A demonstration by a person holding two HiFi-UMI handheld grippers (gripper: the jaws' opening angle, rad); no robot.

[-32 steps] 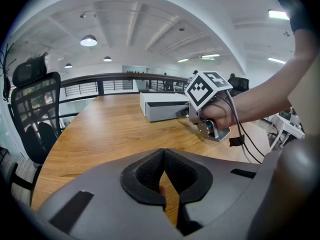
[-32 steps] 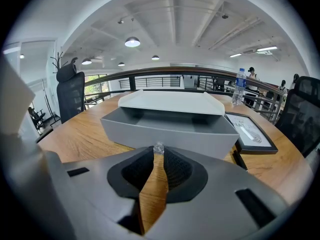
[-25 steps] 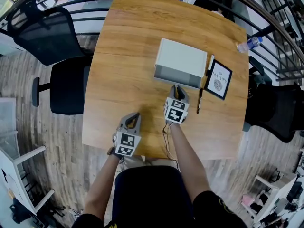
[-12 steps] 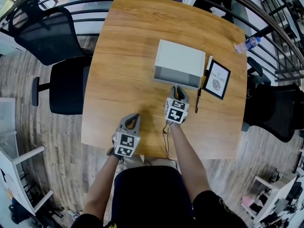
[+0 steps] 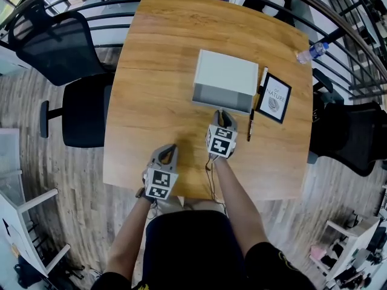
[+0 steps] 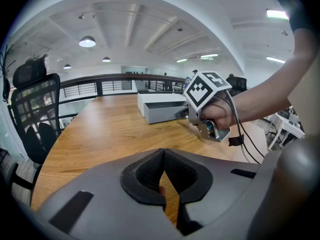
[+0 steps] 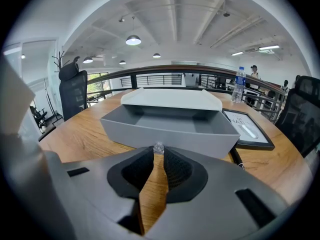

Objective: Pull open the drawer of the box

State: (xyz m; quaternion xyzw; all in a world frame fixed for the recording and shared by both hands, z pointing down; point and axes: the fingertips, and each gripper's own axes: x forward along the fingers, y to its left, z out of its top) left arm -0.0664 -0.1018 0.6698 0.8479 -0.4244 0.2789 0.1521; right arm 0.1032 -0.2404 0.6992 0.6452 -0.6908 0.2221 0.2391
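Drawer (image 7: 165, 129), grey and tray-like, sits out of the white rectangular box (image 5: 227, 71); right gripper (image 7: 158, 153) pinches its tiny clear knob (image 7: 158, 147), left gripper (image 6: 162, 158) is closed, empty.

Heads up: in the head view the right gripper (image 5: 222, 113) totally covers the knob (image 7: 158, 147) of the drawer (image 7: 170, 134). The small print on the framed card (image 5: 274, 98) is too tiny to read, and so is the bottle (image 5: 312, 51) label. In the right gripper view, the drawer's front wall hides the near part of its floor.

Slight leftward drift across head view only: box (image 5: 227, 70), drawer (image 5: 221, 95), right gripper (image 5: 221, 113), bottle (image 5: 311, 52) displaced together.
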